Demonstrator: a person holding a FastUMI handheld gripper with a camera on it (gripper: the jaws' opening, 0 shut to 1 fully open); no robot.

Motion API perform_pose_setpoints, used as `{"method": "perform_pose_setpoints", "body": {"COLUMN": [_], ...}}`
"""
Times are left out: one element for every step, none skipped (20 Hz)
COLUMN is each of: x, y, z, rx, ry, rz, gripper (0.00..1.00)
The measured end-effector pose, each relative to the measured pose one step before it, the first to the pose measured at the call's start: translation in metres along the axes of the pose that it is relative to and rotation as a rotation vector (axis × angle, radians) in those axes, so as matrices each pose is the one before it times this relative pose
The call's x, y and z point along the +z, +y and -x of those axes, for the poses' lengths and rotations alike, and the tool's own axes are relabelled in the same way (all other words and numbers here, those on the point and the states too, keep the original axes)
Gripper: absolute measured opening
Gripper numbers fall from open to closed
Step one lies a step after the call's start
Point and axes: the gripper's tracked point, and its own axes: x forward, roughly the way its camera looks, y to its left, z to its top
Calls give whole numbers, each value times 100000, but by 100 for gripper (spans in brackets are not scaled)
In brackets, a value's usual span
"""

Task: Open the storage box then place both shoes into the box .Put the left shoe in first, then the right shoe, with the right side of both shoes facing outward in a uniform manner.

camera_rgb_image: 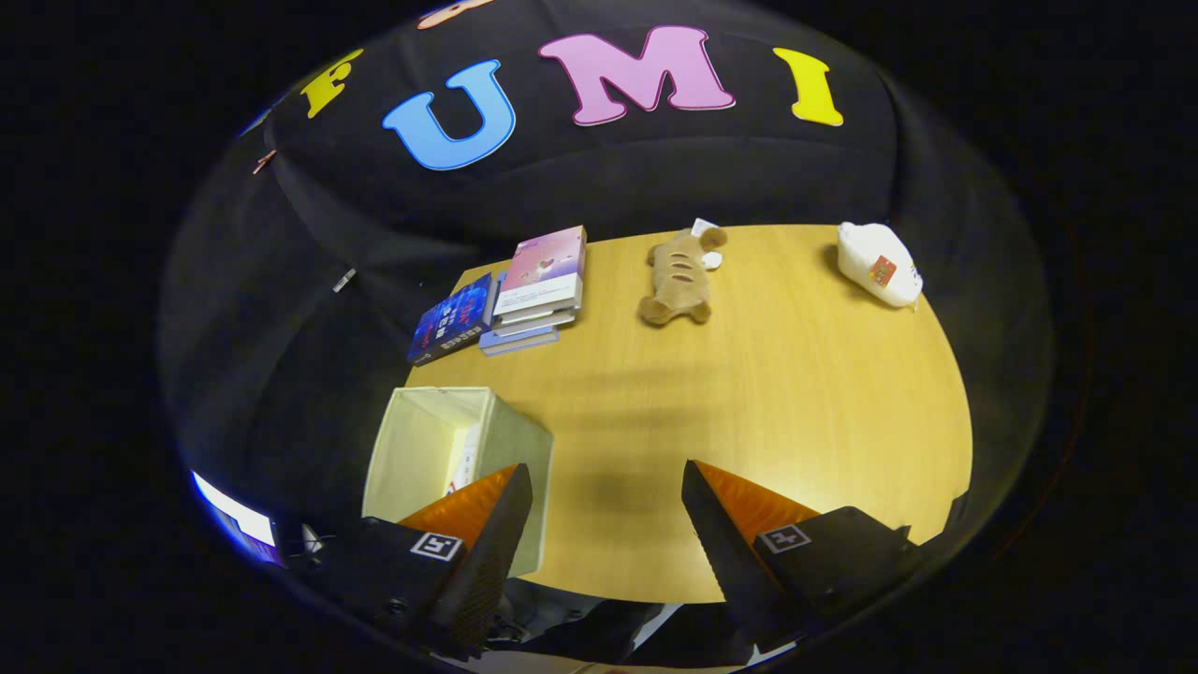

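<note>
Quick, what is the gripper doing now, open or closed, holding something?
Gripper: open, holding nothing; its fingers are spread above the wooden table, with the open storage box behind the left finger.

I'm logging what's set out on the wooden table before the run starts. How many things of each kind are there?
Fabric storage box, open at the top, beside the left finger: 1
Books: a stack of about 4, plus 1 dark book leaning on it: about 5
Plush toy: 1
White packet: 1
Total: about 8
The hand-held gripper is open over bare table.
</note>
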Motion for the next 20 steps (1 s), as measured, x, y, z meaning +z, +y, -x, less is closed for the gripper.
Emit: {"method": "perform_pose_setpoints", "body": {"x": [175,158,173,187,258,277,427,584,553,690,651,640,677,548,540,462,416,467,303,253], "y": [-1484,-1300,-1207,-1092,-1101,-933,-815,-713,-573,-567,-543,-559,-553,-508,-578,-676,-532,-249,-174,-245], "z": [330,350,174,311,364,358,390,297,301,438,302,413,392,261,364,312,359,468,429,270], "rx": [-2231,-1671,-1387,-1190,-1124,-807,-669,-563,-217,-152,-260,-253,-414,-301,-602,-794,-729,-285,-159,-319], "ry": [-2075,-2025,-1868,-2011,-2097,-2129,-2982,-2941,-3003,-3488,-3064,-3291,-3367,-2971,-3138,-2865,-2622,-2492,-2191,-1850], "rz": [1914,1629,1375,1219,1203,1225,1111,870,505,371,366,202,489,861,1280,1359,1107,905,774,817], "gripper": [98,98,98,98,98,99,99,99,99,99,99,99,99,99,99,99,99,99,99,99]}}
